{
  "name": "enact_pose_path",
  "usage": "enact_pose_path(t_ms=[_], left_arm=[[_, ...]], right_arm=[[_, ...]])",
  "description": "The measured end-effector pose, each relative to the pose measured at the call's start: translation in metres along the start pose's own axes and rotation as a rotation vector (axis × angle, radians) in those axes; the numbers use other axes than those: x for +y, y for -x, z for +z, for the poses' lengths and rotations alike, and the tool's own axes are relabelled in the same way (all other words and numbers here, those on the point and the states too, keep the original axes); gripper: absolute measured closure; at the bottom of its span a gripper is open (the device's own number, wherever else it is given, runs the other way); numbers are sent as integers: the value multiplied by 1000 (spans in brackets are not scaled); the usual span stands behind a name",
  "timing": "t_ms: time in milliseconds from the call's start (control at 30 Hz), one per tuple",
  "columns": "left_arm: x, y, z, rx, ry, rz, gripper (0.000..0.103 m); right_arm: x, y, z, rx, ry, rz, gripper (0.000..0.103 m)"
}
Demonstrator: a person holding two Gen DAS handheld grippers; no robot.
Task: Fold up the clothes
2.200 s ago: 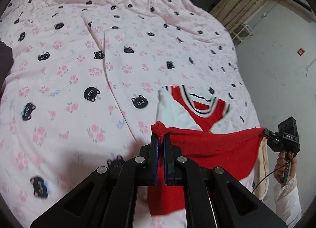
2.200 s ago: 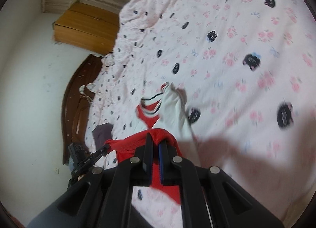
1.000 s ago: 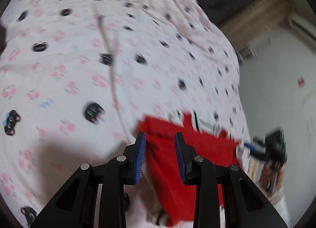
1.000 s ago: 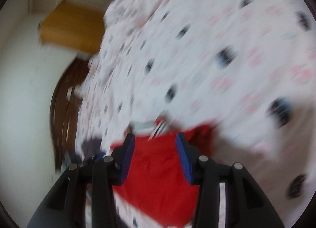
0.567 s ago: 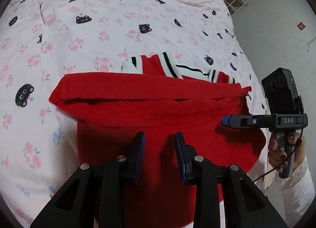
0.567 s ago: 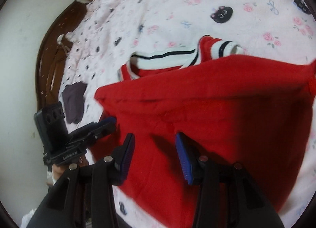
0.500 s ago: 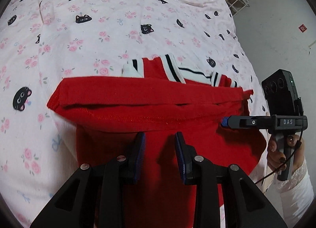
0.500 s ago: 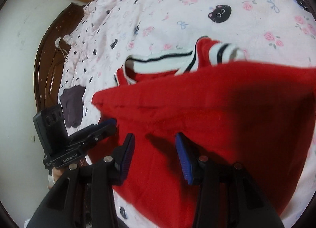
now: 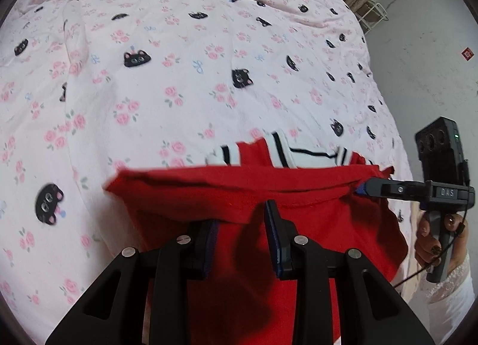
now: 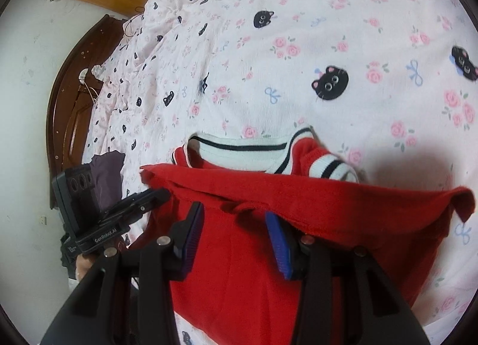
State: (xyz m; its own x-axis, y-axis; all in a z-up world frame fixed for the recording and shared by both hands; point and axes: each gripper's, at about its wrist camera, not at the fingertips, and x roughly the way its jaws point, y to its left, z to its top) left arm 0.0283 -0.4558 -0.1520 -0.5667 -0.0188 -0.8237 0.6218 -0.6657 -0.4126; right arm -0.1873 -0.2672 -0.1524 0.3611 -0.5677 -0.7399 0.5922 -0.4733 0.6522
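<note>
A soft red knit sweater (image 9: 313, 204) with a striped white ribbed collar lies folded on the pink cat-and-rose print bedsheet (image 9: 179, 76), directly beneath both tools. The left gripper (image 9: 242, 225) and right gripper (image 10: 234, 225) hover released, their blue-padded jaws apart and gripping nothing.

Red sweater (image 9: 269, 195) folded on floral sheet (image 9: 179, 76), left tool (image 9: 242, 225) parted above it
</note>
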Motion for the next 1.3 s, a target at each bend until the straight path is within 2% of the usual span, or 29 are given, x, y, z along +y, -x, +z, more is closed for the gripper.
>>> enact_pose_path(t_ms=[233, 333, 433, 600, 700, 733, 767, 833, 933, 1033, 1133, 1200, 1300], left_arm=[[28, 13, 29, -130, 68, 75, 77], [38, 25, 34, -170, 100, 54, 77], [35, 37, 32, -189, 77, 33, 77], [2, 37, 15, -132, -43, -27, 77], [-20, 25, 0, -72, -104, -31, 77], [-24, 21, -5, -60, -114, -28, 77], [-27, 17, -9, -52, -119, -27, 77], [-29, 9, -15, -33, -119, -16, 77], [-28, -3, -21, -24, -118, 20, 77], [-26, -8, -22, -50, -116, 52, 77], [-22, -8, -20, -66, -93, 54, 77], [-20, -4, -20, -76, -78, 44, 77], [-20, 6, -26, -97, -76, 34, 76]], right_arm=[[-1, 31, 14, -141, -34, 14, 58], [-5, 47, 19, -177, -56, 16, 58], [-9, 58, 19, -178, -51, 20, 58], [-7, 56, 7, -98, 20, 63, 58], [1, 34, -6, 48, 92, 102, 57], [2, 25, -10, 96, 113, 81, 57], [2, 17, -14, 127, 131, 25, 57], [-3, 9, -16, 149, 129, -62, 58], [-11, 17, -6, 81, 70, -96, 59], [-14, 42, 10, -51, 35, -138, 59], [-15, 71, 21, -201, 19, -243, 57], [-17, 85, 20, -250, 9, -241, 57], [-20, 95, 15, -245, 19, -188, 57]])
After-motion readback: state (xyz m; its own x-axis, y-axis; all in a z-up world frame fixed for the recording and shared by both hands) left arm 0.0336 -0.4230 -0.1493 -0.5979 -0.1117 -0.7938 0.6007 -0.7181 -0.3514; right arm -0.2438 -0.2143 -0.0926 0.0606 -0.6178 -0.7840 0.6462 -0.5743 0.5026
